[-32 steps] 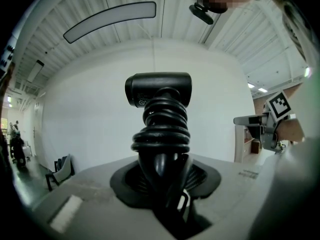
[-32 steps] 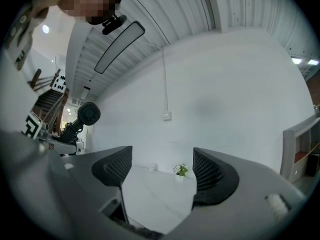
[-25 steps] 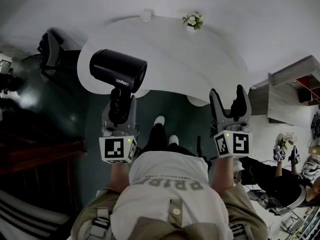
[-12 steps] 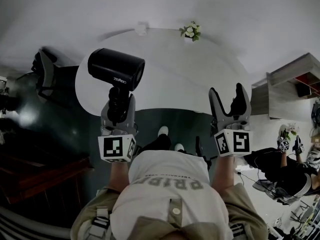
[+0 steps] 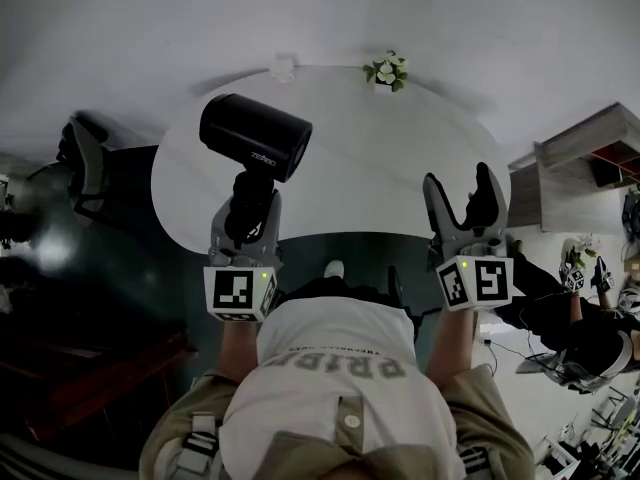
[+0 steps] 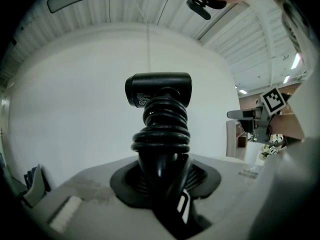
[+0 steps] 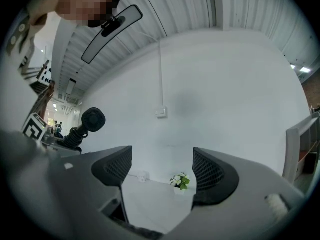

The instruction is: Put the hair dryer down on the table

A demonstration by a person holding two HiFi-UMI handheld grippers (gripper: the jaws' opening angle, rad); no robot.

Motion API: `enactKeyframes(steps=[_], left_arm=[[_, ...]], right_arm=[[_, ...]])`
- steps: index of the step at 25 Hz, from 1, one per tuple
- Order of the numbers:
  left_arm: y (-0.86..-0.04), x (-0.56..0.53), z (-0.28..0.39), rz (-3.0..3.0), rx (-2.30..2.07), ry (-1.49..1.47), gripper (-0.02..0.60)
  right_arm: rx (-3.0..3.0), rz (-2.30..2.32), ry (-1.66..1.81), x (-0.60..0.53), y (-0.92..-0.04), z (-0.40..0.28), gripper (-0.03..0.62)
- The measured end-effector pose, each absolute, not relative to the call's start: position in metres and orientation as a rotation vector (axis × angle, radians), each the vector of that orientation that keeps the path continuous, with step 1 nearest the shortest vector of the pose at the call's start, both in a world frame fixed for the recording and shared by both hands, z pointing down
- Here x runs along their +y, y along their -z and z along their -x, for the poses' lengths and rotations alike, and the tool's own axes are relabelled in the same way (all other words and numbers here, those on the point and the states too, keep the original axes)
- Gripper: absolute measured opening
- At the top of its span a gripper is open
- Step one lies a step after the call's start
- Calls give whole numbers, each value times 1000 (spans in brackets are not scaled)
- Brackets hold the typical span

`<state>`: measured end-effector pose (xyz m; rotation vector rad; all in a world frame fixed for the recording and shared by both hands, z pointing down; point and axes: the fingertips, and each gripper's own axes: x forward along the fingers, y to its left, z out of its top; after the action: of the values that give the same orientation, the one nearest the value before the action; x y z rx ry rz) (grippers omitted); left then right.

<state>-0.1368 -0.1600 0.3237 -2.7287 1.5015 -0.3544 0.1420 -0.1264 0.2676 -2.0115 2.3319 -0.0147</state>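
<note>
Hair dryer [image 5: 255, 138], black, sits in the upper left of the head view, barrel uppermost and level, off the table. Its handle, wrapped in coils of cord [image 6: 162, 129], runs down into the left gripper [image 5: 245, 208]. The left gripper view shows the jaws clamped on that wrapped handle at a middling width, so the grip bears partly on the cord. In the head view the barrel overlaps the left part of the round white table [image 5: 390, 168], which fills the middle of the frame and is bare but for a small potted plant [image 5: 385, 70] and a white box [image 5: 283, 66] at its far edge, top centre. The right gripper [image 5: 460, 183], at the right of the frame, stands with its jaws well apart and nothing between them; through the gap its own view shows only the table top and the plant. A dark chair [image 5: 80, 153] stands at the far left, beside the table. I judge the step in hand to be the carry to the table, with the set-down not yet begun. The next move calls for bringing the dryer over bare table top, well apart from the plant, and lowering it until the body rests there. Only then should the jaws part. An upright dryer would likely topple, so tipping it onto its side first seems wise.
</note>
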Motion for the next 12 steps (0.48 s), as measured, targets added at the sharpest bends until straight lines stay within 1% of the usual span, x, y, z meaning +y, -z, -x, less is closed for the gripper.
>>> enactKeyframes(steps=[12], left_arm=[[-353,-171,128,2813,1426,467,146]], right_arm=[[2450,1995,67,-147,-281,-124,368]])
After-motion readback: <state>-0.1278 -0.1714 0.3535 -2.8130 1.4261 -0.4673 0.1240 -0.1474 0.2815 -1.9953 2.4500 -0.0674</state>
